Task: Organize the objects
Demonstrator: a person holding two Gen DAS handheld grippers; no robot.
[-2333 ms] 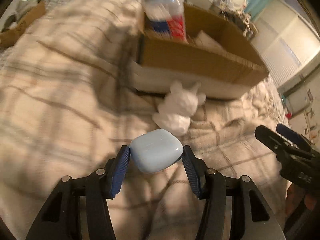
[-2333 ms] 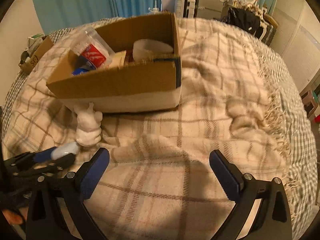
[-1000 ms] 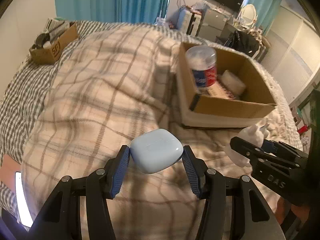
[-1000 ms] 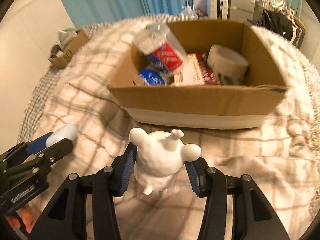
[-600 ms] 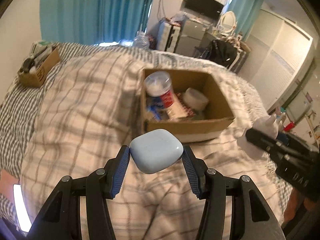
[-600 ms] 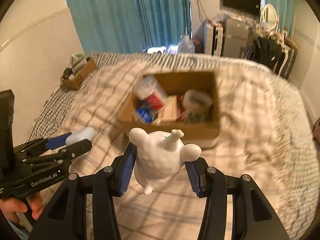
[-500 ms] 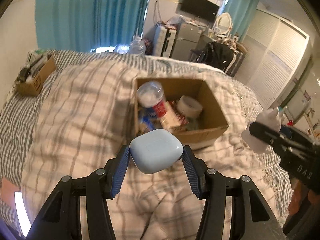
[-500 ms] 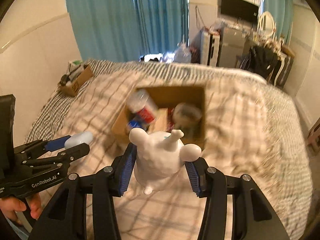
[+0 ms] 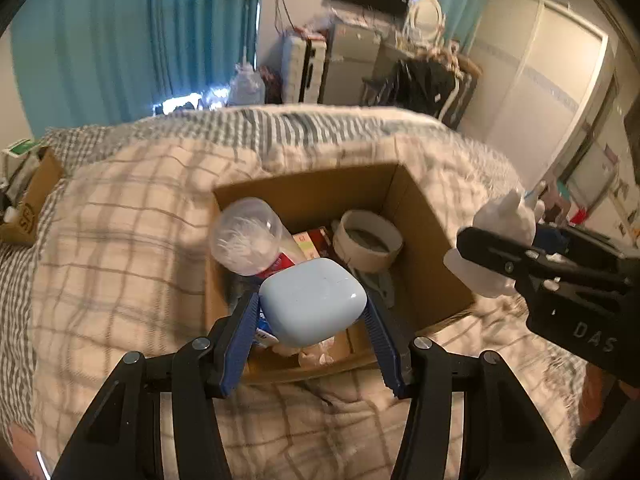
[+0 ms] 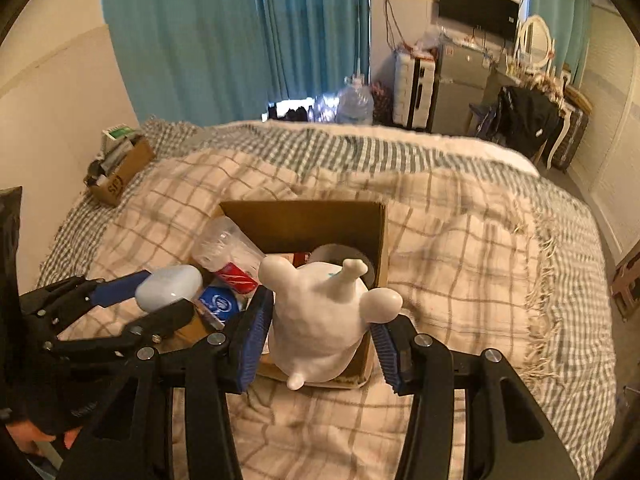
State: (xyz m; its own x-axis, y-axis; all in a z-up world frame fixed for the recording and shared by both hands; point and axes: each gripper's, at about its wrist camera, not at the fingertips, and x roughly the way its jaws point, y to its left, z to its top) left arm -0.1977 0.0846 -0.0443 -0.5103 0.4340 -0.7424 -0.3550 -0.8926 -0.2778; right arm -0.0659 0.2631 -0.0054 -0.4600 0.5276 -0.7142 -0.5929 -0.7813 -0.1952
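Left gripper (image 9: 312, 316): clamped on pale blue earbud case (image 9: 312, 306), now above cardboard box (image 9: 420, 216). Right gripper (image 10: 320, 332): clamped on white figurine (image 10: 324, 320), likewise carried over box.

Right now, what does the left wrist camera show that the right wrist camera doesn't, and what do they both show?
Only the left wrist view shows the box floor near its front wall, with small pale items lying there, and the full ring of the tape roll.

Only the right wrist view shows the round blue tin plainly, and the fringed blanket edge.

Both show the cardboard box, the clear bottle leaning inside, the left tongs shut on the pale blue earbud case, and the right tongs shut on the white figurine.
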